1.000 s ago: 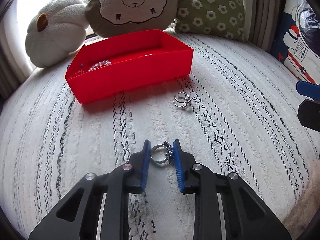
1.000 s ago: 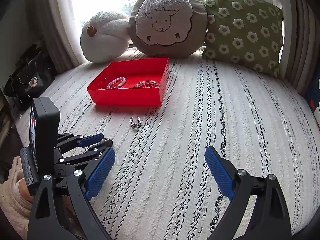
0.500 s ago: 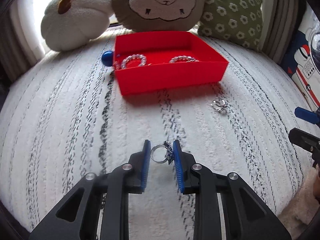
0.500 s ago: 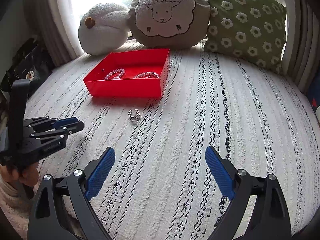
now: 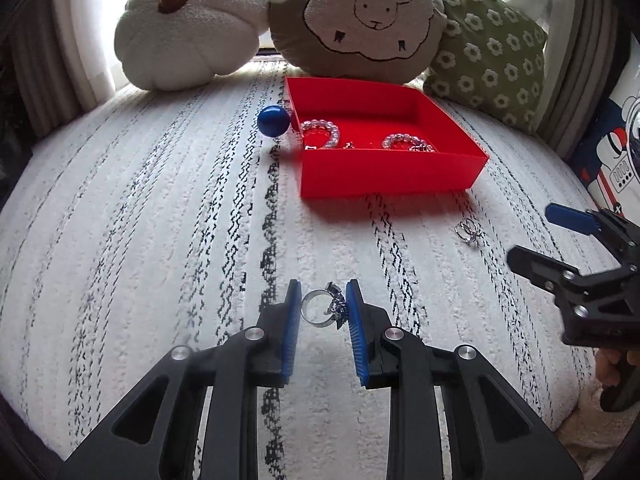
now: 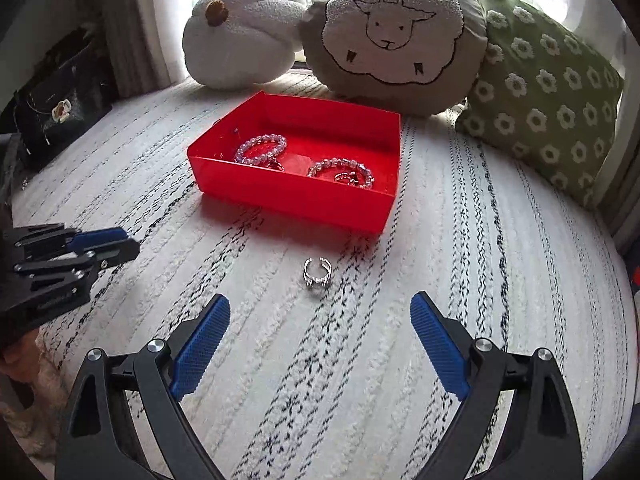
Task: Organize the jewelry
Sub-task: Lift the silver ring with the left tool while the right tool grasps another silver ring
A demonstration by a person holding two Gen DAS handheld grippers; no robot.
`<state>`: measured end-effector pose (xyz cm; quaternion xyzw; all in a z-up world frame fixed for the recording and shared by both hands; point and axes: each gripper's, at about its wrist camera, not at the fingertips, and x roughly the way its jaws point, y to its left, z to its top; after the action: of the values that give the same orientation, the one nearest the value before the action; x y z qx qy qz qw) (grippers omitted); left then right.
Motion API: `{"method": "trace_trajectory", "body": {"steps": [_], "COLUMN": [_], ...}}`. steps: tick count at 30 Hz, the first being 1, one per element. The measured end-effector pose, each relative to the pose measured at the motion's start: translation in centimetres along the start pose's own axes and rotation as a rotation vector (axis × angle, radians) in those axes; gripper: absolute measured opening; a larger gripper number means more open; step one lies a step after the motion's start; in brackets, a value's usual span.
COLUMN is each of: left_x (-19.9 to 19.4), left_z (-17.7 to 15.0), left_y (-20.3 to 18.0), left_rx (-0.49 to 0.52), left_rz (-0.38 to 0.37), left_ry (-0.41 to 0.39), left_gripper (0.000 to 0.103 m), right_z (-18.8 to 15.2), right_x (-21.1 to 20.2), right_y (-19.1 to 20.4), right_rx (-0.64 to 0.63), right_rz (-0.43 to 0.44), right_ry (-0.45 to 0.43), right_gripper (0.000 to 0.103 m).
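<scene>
My left gripper (image 5: pixel 322 307) is shut on a silver ring (image 5: pixel 320 308) with a jewelled top and holds it above the white rug, short of the red tray (image 5: pixel 384 176). The tray holds two beaded bracelets (image 5: pixel 320 136) and small rings. My right gripper (image 6: pixel 320 324) is open and empty; a second silver ring (image 6: pixel 317 272) lies on the rug just ahead of it, in front of the tray (image 6: pixel 288 200). That ring also shows in the left wrist view (image 5: pixel 467 231), with the right gripper (image 5: pixel 532 240) beside it.
A blue ball (image 5: pixel 273 121) sits at the tray's left side. A white pumpkin cushion (image 5: pixel 188 28), a sheep cushion (image 5: pixel 360 20) and a green flowered pillow (image 5: pixel 488 56) line the back. A black bag (image 6: pixel 56 108) stands at the far left.
My left gripper has lifted and swung left with the ring in it, so the tray is now ahead to the right. My right gripper has moved forward toward the loose ring, still open.
</scene>
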<state>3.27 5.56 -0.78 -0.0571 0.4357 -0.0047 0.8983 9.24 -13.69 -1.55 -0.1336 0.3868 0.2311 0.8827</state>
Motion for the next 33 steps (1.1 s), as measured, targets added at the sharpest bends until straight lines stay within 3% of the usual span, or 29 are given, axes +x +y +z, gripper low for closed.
{"method": "trace_trajectory", "body": {"steps": [4, 7, 14, 19, 30, 33], "left_x": [0.3, 0.4, 0.5, 0.5, 0.6, 0.6], "left_z": [-0.2, -0.3, -0.5, -0.5, -0.5, -0.5], "left_y": [0.0, -0.1, -0.4, -0.5, -0.4, -0.4], "left_rx": [-0.005, -0.004, 0.002, 0.007, 0.012, 0.012], "left_rz": [-0.034, -0.050, -0.052, -0.049, -0.044, -0.042], "left_ry": [0.021, 0.028, 0.031, 0.032, 0.034, 0.034], "left_gripper": [0.022, 0.022, 0.022, 0.022, 0.022, 0.022], "right_z": [0.8, 1.1, 0.9, 0.8, 0.5, 0.4], "right_x": [3.4, 4.7, 6.0, 6.0, 5.6, 5.6], "right_y": [0.4, 0.5, 0.0, 0.1, 0.7, 0.9], "right_rx": [-0.008, -0.018, 0.011, 0.021, 0.006, -0.001], "right_rz": [-0.010, -0.052, -0.033, -0.012, 0.023, 0.019], "right_ry": [0.048, 0.067, 0.099, 0.094, 0.092, 0.088], "right_gripper": [0.089, 0.079, 0.060, 0.052, 0.022, 0.022]}}
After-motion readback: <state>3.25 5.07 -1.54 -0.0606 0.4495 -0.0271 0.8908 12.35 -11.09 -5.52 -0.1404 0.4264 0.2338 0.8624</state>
